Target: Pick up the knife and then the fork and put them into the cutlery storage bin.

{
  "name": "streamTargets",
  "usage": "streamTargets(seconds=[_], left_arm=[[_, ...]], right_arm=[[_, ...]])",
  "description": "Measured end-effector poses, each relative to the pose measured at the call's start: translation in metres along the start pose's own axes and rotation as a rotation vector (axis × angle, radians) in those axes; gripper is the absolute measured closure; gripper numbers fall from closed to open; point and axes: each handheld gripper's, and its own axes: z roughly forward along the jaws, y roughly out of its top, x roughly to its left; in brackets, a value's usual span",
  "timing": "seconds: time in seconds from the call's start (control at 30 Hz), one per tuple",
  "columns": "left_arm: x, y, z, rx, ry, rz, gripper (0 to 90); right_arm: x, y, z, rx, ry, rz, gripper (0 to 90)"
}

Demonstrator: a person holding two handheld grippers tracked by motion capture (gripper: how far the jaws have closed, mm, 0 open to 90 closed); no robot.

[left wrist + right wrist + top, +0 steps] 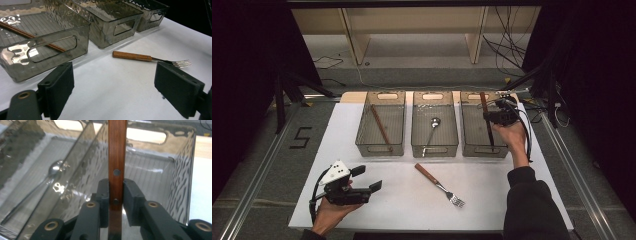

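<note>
A: Which step is this?

B: Sorting cutlery into bins, I'd say. The right claw [116,195] is over the right-hand bin [472,145] with a wooden-handled knife [117,157] between its jaws; the handle sticks up and the far end reaches the bin floor. There's a sliver of daylight beside one pad, so I judge the hold is loosening, a release.

A: And the left claw [113,87]?

B: Spread wide, holding nothing, low over the table [402,205], facing the fork [439,185] that lies on the table in front of the bins.

A: Next?

B: Probably let go fully, lift clear. The fork wants a bin; chopsticks [381,127] and spoon [432,129] have theirs.

A: Any writing?

B: Only a "5" [301,137] taped on the floor.
</note>
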Motion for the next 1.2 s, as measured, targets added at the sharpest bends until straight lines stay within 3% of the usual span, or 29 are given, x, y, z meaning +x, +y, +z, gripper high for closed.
streamTargets(seconds=[0.23,0.4,0.73,0.9,1.2], left_arm=[[0.0,0.0,0.0,0.0,0.0,-0.001,15.5],[0.0,0.0,0.0,0.001,0.0,-0.001,15.5],[0.001,0.0,0.0,-0.002,0.001,-0.002,15.5],[0.001,0.0,-0.001,0.0,0.002,0.001,15.5],[0.002,0.0,-0.003,-0.021,0.009,-0.01,15.5]], right_arm=[[0.007,0.004,-0.007,-0.014,-0.006,-0.005,56.7],[0.018,0.006,-0.018,-0.05,0.031,-0.031,48.0],[0.057,0.005,-0.038,-0.057,0.125,-0.083,22.6],[0.075,0.003,-0.044,-0.057,0.151,-0.121,18.0],[0.101,-0.008,-0.05,-0.057,0.207,-0.183,17.9]])
